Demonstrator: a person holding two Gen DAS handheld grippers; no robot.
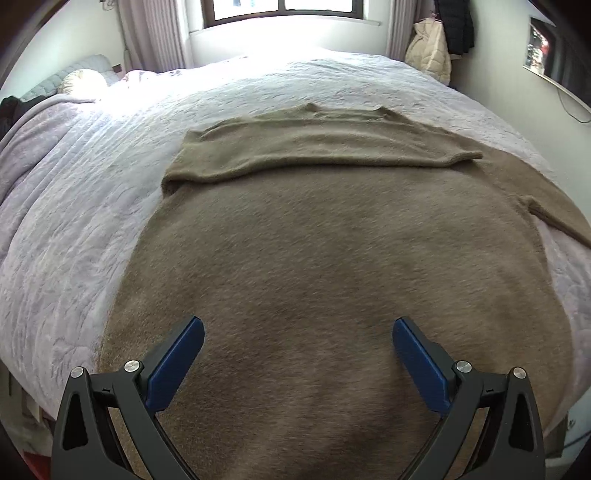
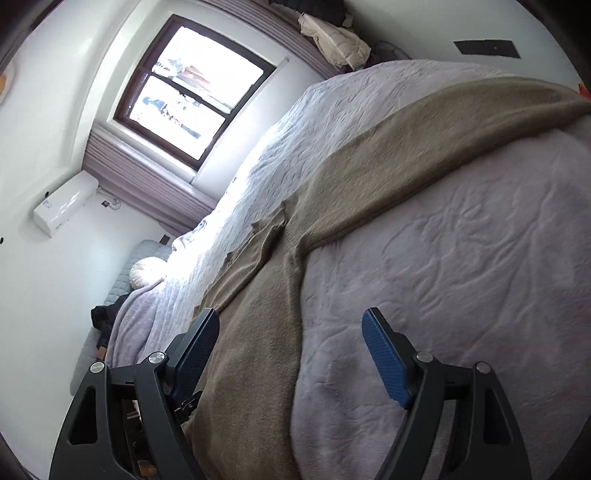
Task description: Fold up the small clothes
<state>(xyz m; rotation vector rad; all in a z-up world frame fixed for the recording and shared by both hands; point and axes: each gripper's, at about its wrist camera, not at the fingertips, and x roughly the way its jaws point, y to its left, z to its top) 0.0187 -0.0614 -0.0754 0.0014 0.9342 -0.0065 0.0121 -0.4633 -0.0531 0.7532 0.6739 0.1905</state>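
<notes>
Sweater (image 1: 314, 240) lies flat on the bed (image 1: 74, 192), one sleeve already folded across; the other sleeve (image 2: 424, 129) trails toward your right gripper (image 2: 291, 339), the nearer one. Both it and your left gripper (image 1: 298, 339) stand apart, empty.

The brown sweater (image 1: 314, 240) is lying flat across the near middle of the bed (image 1: 74, 221), one sleeve folded over its far part, leaving open quilt toward the left edge and the far edge by the window (image 1: 280, 11). Pillows (image 1: 83, 79) are crowding the far left corner, and hanging coats (image 1: 432, 51) are standing beyond the far right corner.
</notes>
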